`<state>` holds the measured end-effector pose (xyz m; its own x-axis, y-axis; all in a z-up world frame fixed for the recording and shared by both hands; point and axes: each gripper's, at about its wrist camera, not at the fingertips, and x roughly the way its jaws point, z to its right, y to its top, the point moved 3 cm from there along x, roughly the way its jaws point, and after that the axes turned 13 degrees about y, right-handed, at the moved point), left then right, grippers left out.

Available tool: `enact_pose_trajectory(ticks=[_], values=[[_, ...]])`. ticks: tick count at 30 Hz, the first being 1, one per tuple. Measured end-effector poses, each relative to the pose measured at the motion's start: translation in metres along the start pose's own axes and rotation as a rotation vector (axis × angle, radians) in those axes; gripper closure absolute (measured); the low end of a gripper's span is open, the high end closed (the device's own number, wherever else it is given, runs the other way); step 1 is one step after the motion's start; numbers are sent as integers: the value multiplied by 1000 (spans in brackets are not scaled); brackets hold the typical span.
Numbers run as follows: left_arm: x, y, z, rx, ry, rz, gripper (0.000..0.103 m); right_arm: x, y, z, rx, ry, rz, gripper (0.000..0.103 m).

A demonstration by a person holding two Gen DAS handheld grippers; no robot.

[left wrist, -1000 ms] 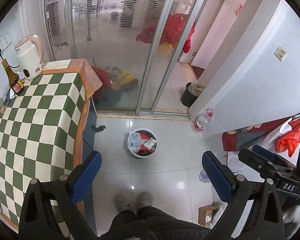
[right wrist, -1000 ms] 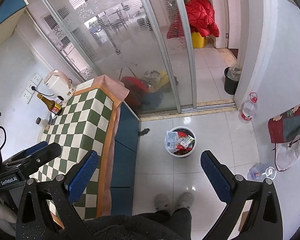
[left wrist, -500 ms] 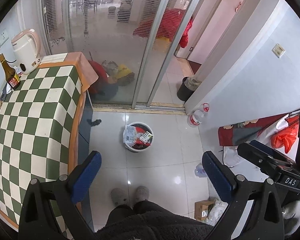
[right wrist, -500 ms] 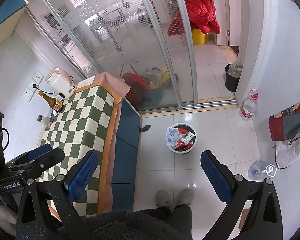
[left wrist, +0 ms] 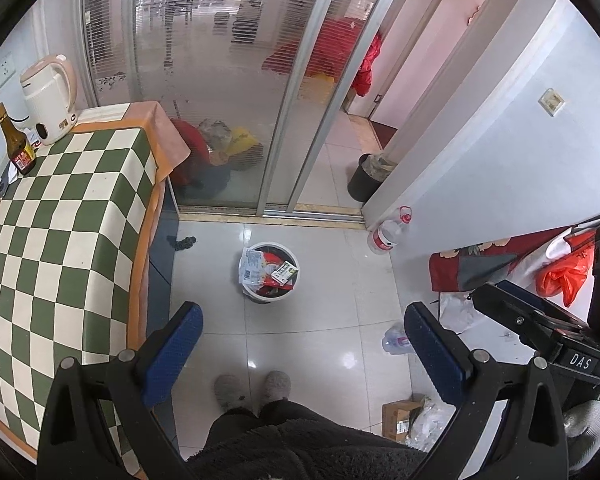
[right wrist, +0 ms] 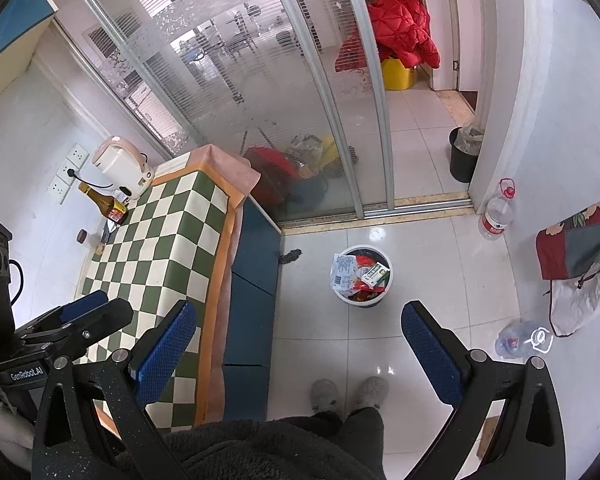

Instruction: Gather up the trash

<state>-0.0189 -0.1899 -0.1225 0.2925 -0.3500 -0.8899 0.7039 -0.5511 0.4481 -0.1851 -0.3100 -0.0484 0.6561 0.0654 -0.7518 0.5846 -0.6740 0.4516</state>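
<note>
Both the left claw [left wrist: 302,344] and right claw [right wrist: 298,342] are hanging spread and empty above the floor, risking overlooking the crushed bottle [right wrist: 518,339] lying beyond the overfilled bin [right wrist: 361,278].

Left tool [left wrist: 302,344] and right tool [right wrist: 300,344]: black speckled frames, blue textured pads, silver screws, white "DAS" and "GenRobot.AI" labels. Person wears dark fleece, grey slippers [left wrist: 252,390].

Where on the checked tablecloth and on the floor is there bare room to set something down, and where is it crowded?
Free: the checked tablecloth from its middle to the near edge, and the tiles between the white bin and the slippers. Crowded: the table's far corner with kettle and brown bottle, and the floor by the crushed bottle and carton.
</note>
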Motion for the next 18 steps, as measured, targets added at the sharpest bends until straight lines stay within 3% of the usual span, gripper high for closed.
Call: enact_pose_trajectory(ticks=[18], values=[[0,-2,6,-8,-9,3,0,-5,1,8,4,13,-5,0]])
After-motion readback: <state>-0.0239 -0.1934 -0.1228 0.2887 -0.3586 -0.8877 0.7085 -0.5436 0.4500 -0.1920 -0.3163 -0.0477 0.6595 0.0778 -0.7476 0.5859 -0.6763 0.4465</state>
